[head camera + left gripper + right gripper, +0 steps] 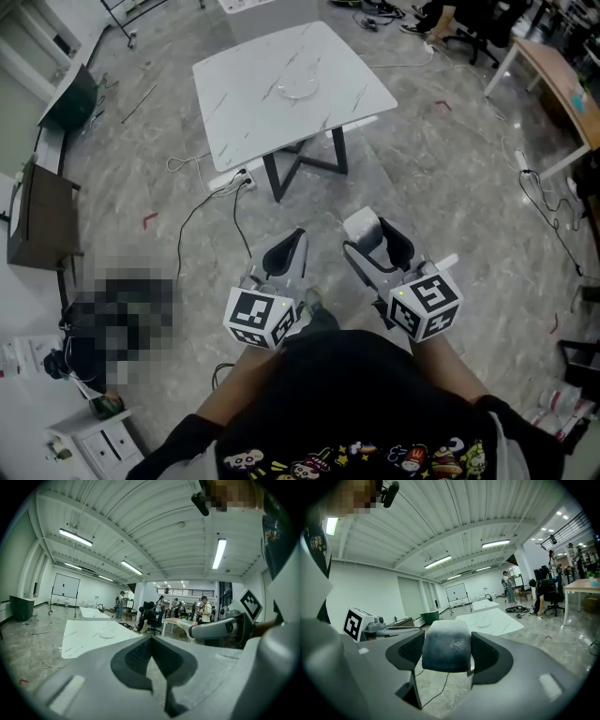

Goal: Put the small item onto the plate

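The small item (446, 641), a rounded-cornered pale grey block with a faintly glossy, mottled face, is pinched between the ribbed black pads of the right hand-held gripper (375, 242). It is held above the marbled grey floor (450, 178), well apart from the surface (248, 108). Its lower edge is cut off by the pads, and its material cannot be made out. The left hand-held gripper (153, 641) is pressed together at the tips, with nothing between them. On the white, grey-veined square surface a round, clear plate (298, 87) is seen, faint against the top.
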Demonstrator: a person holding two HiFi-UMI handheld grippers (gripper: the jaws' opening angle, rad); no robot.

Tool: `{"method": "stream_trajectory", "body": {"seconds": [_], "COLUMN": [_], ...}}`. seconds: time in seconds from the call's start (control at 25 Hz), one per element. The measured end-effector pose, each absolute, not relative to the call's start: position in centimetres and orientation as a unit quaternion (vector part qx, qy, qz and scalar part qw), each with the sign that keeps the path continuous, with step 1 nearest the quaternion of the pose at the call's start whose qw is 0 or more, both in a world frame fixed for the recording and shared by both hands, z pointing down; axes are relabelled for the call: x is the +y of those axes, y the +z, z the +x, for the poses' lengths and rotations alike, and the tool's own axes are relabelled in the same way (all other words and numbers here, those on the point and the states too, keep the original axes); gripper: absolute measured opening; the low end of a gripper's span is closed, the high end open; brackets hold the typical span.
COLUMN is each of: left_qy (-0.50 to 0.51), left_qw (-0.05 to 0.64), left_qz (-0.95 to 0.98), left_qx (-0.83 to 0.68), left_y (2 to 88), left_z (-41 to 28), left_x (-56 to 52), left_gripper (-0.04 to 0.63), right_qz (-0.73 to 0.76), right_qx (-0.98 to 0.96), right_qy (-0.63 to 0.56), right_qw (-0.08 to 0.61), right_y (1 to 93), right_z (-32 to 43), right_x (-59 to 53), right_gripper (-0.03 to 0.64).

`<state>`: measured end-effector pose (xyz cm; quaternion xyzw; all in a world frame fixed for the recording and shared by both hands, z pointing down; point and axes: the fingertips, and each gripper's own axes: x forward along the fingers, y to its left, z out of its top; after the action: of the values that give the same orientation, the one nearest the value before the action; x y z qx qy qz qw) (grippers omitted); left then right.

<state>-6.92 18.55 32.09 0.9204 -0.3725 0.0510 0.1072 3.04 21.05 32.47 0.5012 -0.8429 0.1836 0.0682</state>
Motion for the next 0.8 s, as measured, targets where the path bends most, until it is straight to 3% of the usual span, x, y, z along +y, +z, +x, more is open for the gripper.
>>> {"method": "stream_trajectory", "body": {"seconds": [0.8], "left_qy": [0.041], "left_qw": [0.111], "left_qz": [0.926], "left_qx": [-0.358], "left_y": [32.1], "left_z": [-13.3], "left_x": [10.8], "left_gripper": [0.0], "right_qz": [0.507], "right_qx": [-0.839], "right_qy": [0.18], "right_qw": [0.086], "right_y": [32.4], "right_z": [-4.3], "right_x": [13.8], "right_gripper": [0.336]}}
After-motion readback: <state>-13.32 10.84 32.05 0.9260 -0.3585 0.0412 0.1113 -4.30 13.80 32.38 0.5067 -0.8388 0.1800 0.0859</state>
